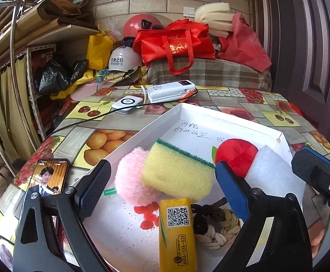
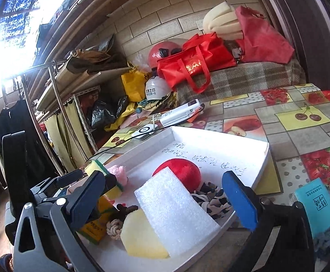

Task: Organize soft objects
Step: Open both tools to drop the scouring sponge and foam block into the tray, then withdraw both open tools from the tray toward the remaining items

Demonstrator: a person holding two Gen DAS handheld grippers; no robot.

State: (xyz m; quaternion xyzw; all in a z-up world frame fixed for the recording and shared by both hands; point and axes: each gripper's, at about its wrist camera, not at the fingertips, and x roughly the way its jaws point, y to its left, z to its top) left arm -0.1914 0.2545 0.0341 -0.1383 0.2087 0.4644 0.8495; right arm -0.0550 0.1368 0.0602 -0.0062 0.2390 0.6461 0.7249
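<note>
While soft items crowd the white tray (image 1: 233,117) | your left gripper (image 1: 162,181) spans the yellow sponge (image 1: 176,172), unclamped | right gripper (image 2: 165,195) gapes around white foam (image 2: 176,208), ready to grasp.

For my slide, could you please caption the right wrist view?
Open right tongs hover over white foam block and red plush ball in white tray.
</note>
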